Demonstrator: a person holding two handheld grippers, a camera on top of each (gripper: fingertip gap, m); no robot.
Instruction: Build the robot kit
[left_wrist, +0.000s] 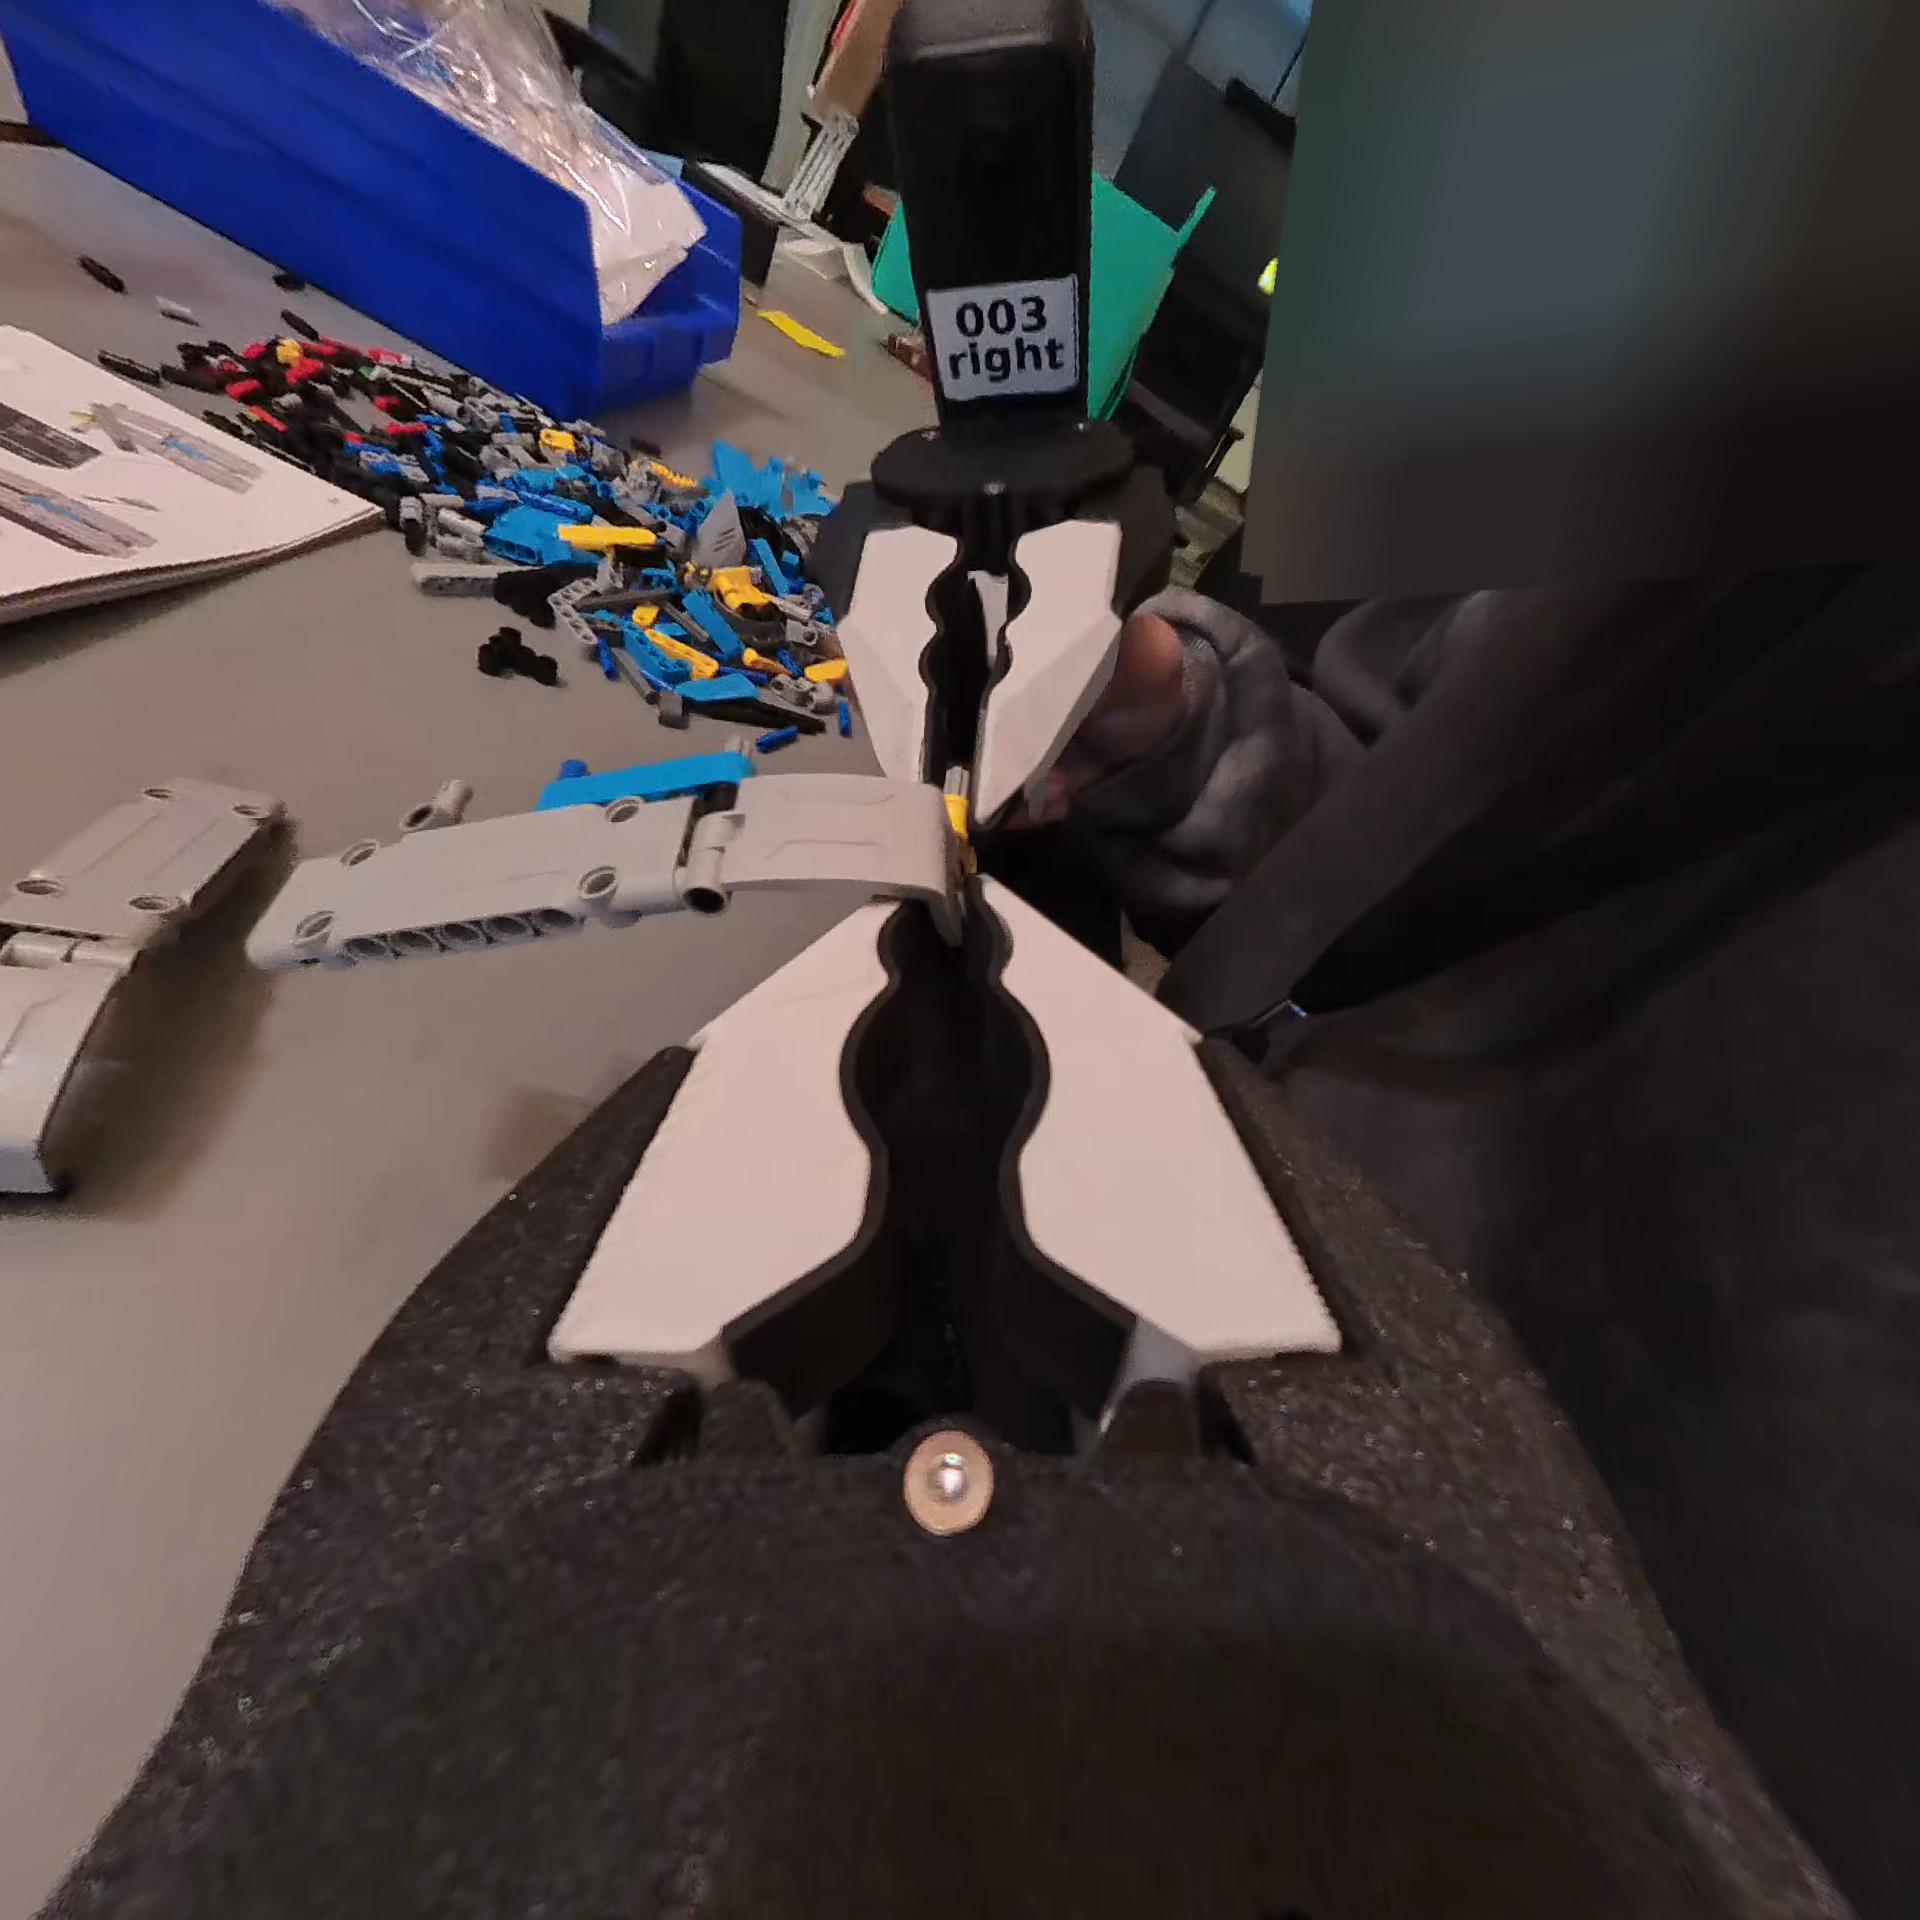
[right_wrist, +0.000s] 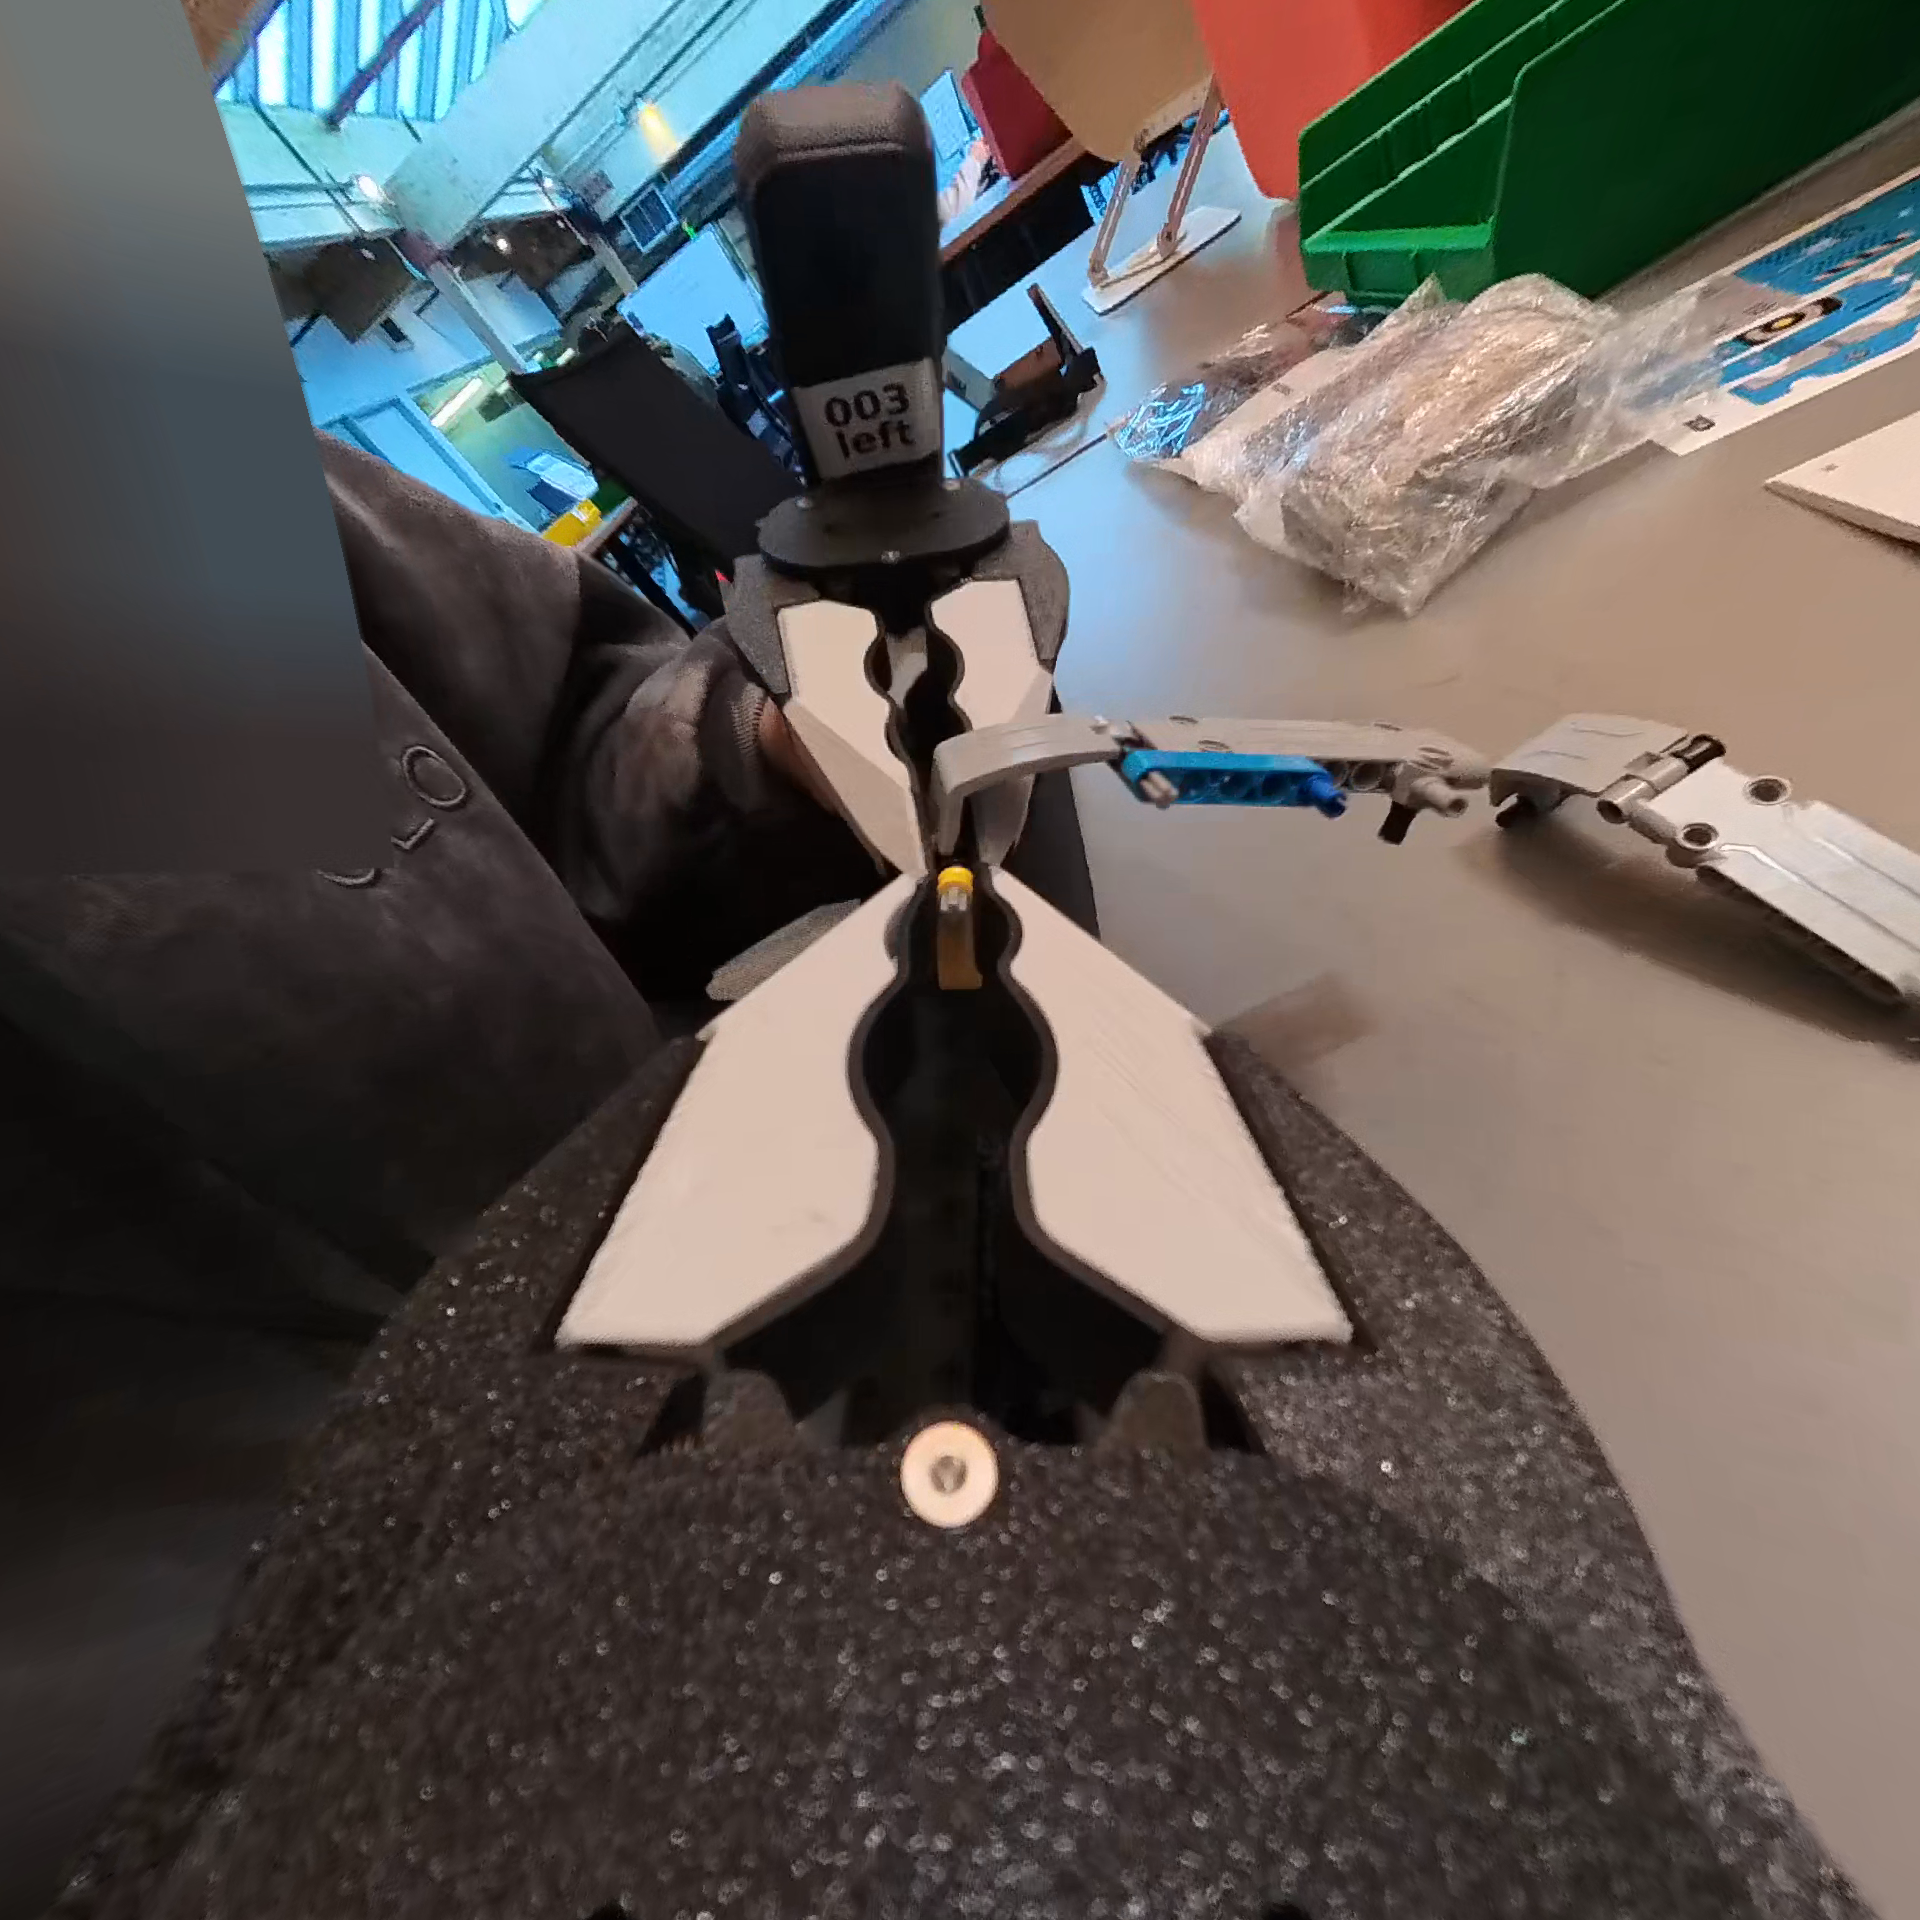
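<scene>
Above a grey tabletop (left_wrist: 343, 1122), the left gripper (left_wrist: 951, 904) clamps the curved end of a hinged grey plastic brick assembly with a blue beam (left_wrist: 582, 862), while the right gripper (right_wrist: 951, 894), tip to tip, pinches a small yellow-capped pin (right_wrist: 954, 883) just beside that end, loose coloured brick pieces (left_wrist: 582, 551) heaped behind.

A: What does everything sit on?
B: A smooth grey tabletop (right_wrist: 1351, 1195), matte, with soft reflections.

A: And behind it?
B: A large, bright hall: pale columns (right_wrist: 457, 281), a ribbed roof with skylight strips (right_wrist: 312, 62) and glowing ceiling lamps (right_wrist: 655, 120). Daylight looks cool, bluish. A dark office chair (left_wrist: 1195, 343) stands farther back.
</scene>
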